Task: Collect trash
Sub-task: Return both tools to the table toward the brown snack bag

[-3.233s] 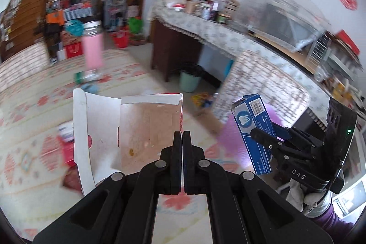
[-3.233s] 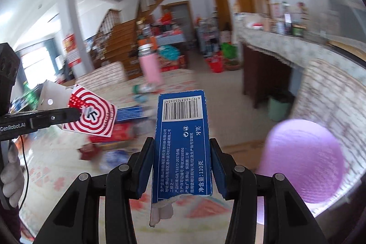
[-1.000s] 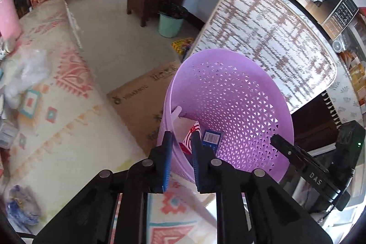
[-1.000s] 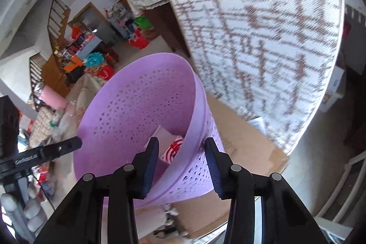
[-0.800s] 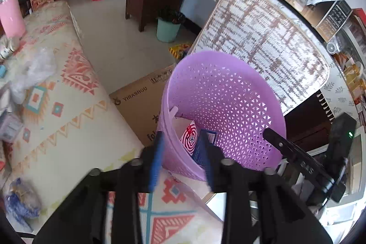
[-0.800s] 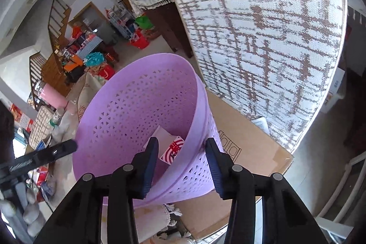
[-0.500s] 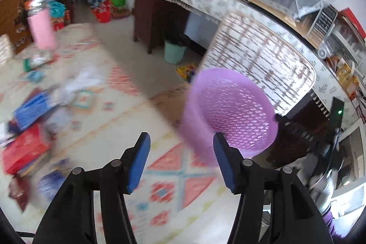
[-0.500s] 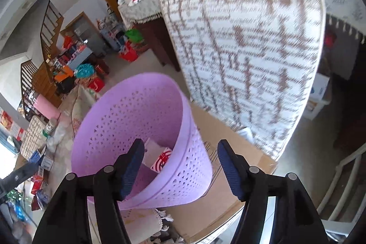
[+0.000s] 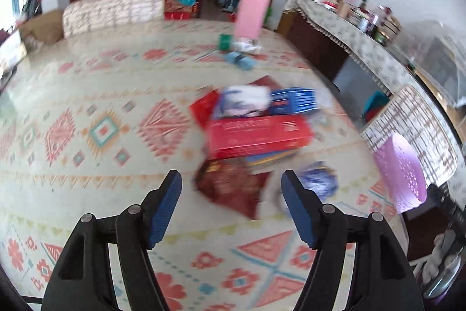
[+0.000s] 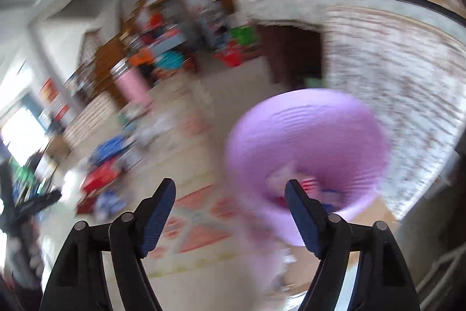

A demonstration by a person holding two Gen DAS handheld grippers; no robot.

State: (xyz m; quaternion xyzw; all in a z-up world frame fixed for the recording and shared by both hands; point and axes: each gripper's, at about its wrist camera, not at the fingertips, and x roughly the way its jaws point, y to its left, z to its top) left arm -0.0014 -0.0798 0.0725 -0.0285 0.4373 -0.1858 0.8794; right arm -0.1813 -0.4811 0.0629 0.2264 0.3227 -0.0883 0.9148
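Trash pile: long red cardboard box (image 9: 257, 136), dark red foil packet (image 9: 231, 191) and crumpled blue-white wrapper (image 9: 320, 182) lie on the patterned desk cloth (image 9: 102, 136).
Left gripper (image 9: 231, 207): fingers opening wide, empty; the foil packet lies straight ahead, between the finger lines.
Box axis: crosswise to the left fingers.
Right gripper (image 10: 230, 212): fingers opening, empty, near the purple perforated plastic basket (image 10: 308, 136), with the pile well off to its left.
Nearer hand: left.
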